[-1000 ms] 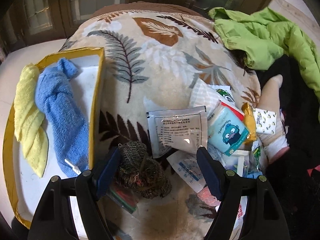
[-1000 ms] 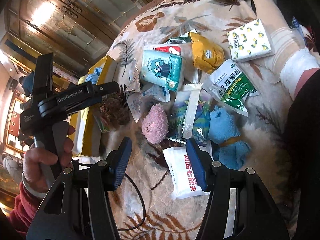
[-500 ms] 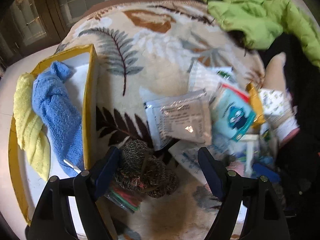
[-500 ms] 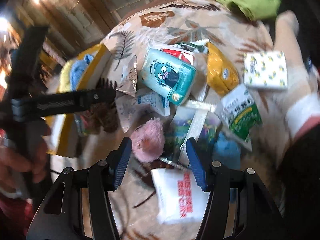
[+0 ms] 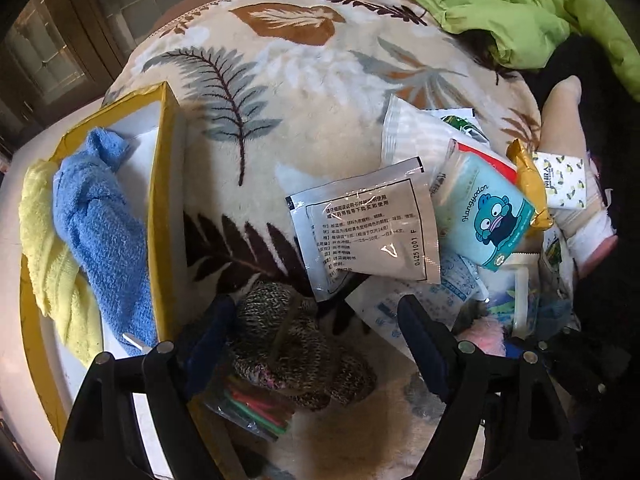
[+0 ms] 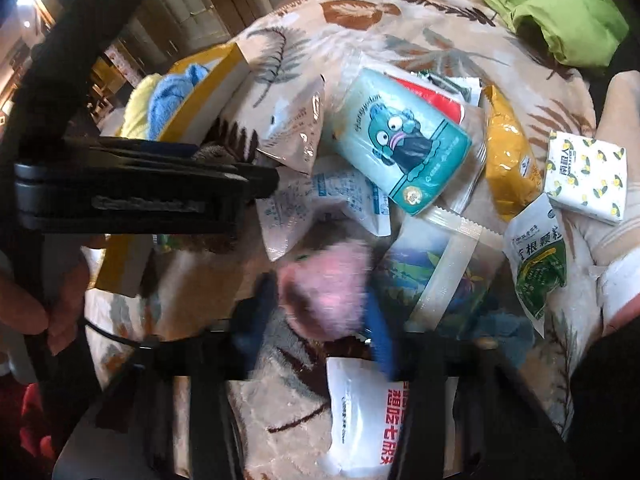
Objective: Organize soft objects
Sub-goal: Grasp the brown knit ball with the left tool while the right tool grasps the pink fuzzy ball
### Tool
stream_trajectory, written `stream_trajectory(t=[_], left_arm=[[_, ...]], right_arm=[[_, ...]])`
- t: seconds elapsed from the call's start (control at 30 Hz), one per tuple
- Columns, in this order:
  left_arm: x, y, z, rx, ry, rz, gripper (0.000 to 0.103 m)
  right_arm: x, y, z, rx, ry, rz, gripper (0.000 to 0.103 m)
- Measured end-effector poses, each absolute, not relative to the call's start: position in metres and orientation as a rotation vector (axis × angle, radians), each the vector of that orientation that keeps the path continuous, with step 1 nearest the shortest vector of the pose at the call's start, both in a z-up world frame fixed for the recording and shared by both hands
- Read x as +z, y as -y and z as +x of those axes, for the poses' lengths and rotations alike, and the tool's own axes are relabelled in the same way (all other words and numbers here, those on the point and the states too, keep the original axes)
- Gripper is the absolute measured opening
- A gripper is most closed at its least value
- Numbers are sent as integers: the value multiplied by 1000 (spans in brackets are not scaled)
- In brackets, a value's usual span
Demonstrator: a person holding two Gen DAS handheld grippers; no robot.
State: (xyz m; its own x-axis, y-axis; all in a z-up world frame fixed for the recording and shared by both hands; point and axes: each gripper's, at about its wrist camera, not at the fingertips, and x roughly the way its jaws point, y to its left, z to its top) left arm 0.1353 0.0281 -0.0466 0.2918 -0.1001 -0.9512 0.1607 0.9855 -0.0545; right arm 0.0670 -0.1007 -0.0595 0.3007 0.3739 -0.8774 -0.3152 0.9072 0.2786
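A brown knitted bundle (image 5: pixel 296 344) lies on the leaf-print blanket (image 5: pixel 280 92), between the fingers of my open left gripper (image 5: pixel 316 332). A yellow-rimmed box (image 5: pixel 160 184) at the left holds a blue towel (image 5: pixel 100 232) and a yellow cloth (image 5: pixel 44 248). In the right wrist view a pink fluffy ball (image 6: pixel 328 292) sits between the fingers of my right gripper (image 6: pixel 320 320), which is closing in on it; the view is blurred. A blue cloth (image 6: pixel 504 336) lies to its right.
Several plastic packets lie in a heap: a grey sachet (image 5: pixel 368 224), a teal cartoon tissue pack (image 6: pixel 404 140), a yellow pouch (image 6: pixel 508 160), a lemon-print pack (image 6: pixel 588 176). A green jacket (image 5: pixel 520 4) lies far right. A bag of coloured sticks (image 5: pixel 256 408) sits under the bundle.
My right gripper moved forward over the pink ball, which now sits between its fingers. My left gripper moved slightly closer to the brown bundle.
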Motion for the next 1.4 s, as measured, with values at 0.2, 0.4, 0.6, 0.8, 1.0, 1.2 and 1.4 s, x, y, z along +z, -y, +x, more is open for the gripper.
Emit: stream_trajectory(t=[0.2,0.4,0.6,0.8,1.0,1.2,1.4], left_arm=[[-34,-27,129,-193,-1231,133,38],[-37,-23,129,-206,-1228,240,34],[-55,-17,129,-194,-1307,300,77],[-57,-17,132,-203,-1332,293,76],[-63,-14,123,-220,-1311,334,60],[-45,-12,111,-279,-1274,276,58],[-26,-16,104,-288,-1244,218,58]], right_arm=[[-59,113,65,457,-1165,129,28],[-52,125,61,449,-1147,188,28],[-54,127,62,456,-1155,225,28],[-53,130,64,462,-1155,248,28],[-50,127,63,477,-1146,247,28],[-42,131,60,479,-1124,267,28],[-33,137,55,476,-1114,287,28]])
